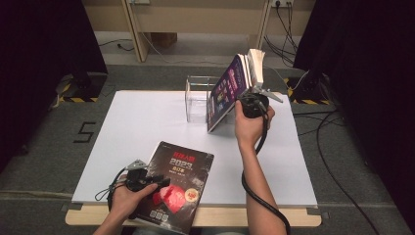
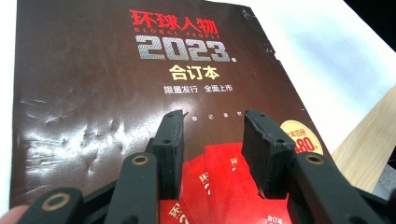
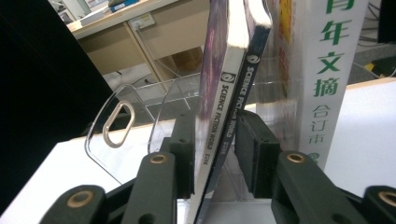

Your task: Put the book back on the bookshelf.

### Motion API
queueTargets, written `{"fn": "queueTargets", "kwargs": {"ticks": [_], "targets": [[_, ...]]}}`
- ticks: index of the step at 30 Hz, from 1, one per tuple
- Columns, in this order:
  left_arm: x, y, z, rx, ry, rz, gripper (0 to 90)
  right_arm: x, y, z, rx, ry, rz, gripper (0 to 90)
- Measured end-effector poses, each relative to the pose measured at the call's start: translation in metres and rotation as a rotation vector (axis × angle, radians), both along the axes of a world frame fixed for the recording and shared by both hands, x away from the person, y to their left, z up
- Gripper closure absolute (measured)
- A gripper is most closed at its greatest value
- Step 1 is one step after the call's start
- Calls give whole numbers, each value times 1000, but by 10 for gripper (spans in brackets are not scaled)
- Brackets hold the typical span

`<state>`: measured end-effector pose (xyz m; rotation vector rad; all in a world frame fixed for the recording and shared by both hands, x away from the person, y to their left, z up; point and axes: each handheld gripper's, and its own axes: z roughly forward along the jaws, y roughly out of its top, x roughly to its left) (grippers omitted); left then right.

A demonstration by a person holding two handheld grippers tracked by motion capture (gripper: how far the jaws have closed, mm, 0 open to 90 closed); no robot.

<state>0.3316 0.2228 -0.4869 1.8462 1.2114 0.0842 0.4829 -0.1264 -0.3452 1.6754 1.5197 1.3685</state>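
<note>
While the white table carries everything, its largest load is the dark magazine, lying flat at about 6 o'clock with its lower edge past the table's near edge. At roughly 1 o'clock a group of books stands tilted, leaning toward 11 o'clock against a clear acrylic stand just beside it. In the right gripper view two slim volumes marked "Science Fiction World" lean together, with a thicker white-spined volume upright just beside them.

The left gripper rests over the dark magazine's lower half, its fingers set at a middling gap above the red cover art; whether the tips touch the cover cannot be told. The right gripper sits at the books' near edge, its fingers standing either side of the two slim spines, with a gap showing on one side, so they are not clamped.
</note>
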Motion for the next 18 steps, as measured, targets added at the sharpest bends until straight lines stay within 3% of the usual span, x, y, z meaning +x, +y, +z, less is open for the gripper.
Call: {"fn": "queueTargets", "kwargs": {"ticks": [6, 18], "targets": [[0, 1, 1, -4, -2, 1, 584, -1, 1, 4, -10, 6, -30, 704], [0, 0, 0, -1, 0, 3, 583, 6, 2, -1, -26, 17, -36, 675]]}}
